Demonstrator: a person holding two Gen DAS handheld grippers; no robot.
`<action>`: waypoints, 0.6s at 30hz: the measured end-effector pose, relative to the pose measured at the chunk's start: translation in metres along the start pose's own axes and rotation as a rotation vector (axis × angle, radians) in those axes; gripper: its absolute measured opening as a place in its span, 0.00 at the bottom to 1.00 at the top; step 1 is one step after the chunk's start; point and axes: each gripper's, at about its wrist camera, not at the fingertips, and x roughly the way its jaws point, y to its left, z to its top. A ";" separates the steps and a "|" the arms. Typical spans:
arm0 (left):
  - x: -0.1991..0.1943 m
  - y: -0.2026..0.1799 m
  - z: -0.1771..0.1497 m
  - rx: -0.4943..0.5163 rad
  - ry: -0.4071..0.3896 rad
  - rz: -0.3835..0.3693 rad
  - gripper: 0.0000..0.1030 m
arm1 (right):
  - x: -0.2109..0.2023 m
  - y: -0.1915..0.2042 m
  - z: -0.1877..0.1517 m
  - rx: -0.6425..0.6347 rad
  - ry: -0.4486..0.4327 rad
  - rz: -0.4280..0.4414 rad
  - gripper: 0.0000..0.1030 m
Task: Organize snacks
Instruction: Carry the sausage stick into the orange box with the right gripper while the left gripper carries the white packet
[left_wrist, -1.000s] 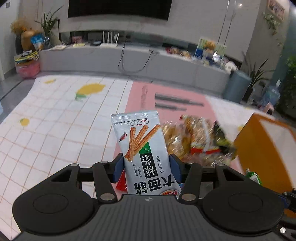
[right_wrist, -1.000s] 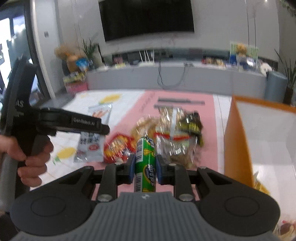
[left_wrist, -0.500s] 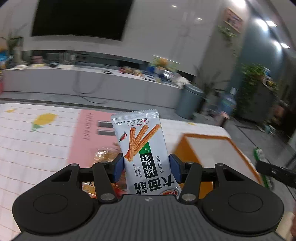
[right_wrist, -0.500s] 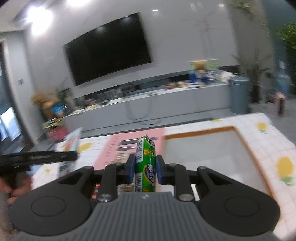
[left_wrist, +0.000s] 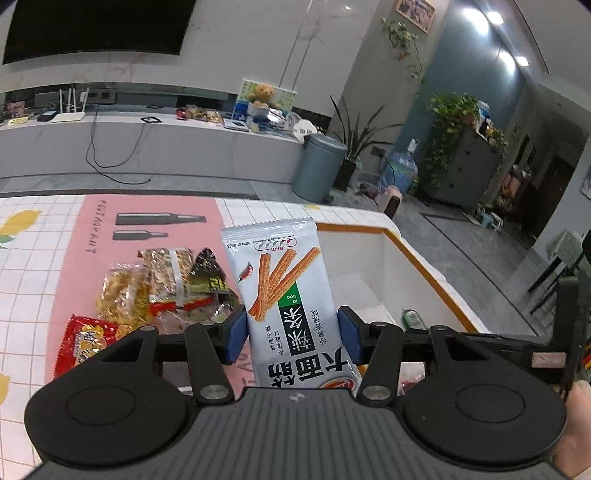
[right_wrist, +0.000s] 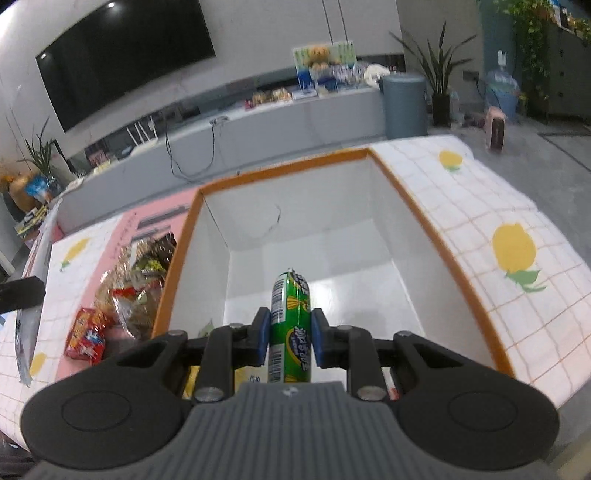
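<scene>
My left gripper (left_wrist: 291, 338) is shut on a white snack packet with orange sticks printed on it (left_wrist: 284, 295), held upright just left of the orange-rimmed white box (left_wrist: 417, 258). My right gripper (right_wrist: 290, 338) is shut on a green tube-shaped snack (right_wrist: 290, 325) and hangs over the open box (right_wrist: 280, 173). A pile of clear and red snack bags (left_wrist: 155, 291) lies on the pink mat left of the box; it also shows in the right wrist view (right_wrist: 125, 295).
A small red packet (left_wrist: 83, 343) lies at the near edge of the pile. A few items sit in the near end of the box (right_wrist: 207, 328). The tablecloth (right_wrist: 517, 251) extends right of the box to the table edge.
Both grippers have swung right from the snack pile to the box. The right gripper has tipped down over the box opening. Both still hold their snacks.
</scene>
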 end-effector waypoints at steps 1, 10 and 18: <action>0.001 -0.002 -0.002 0.006 0.004 0.002 0.58 | 0.002 0.003 -0.001 -0.016 0.009 -0.006 0.21; -0.001 -0.005 -0.012 0.009 0.017 0.017 0.58 | 0.024 0.008 -0.009 -0.142 0.085 -0.096 0.21; -0.001 -0.007 -0.011 0.001 0.019 0.012 0.58 | 0.021 0.001 -0.011 -0.124 0.104 -0.090 0.21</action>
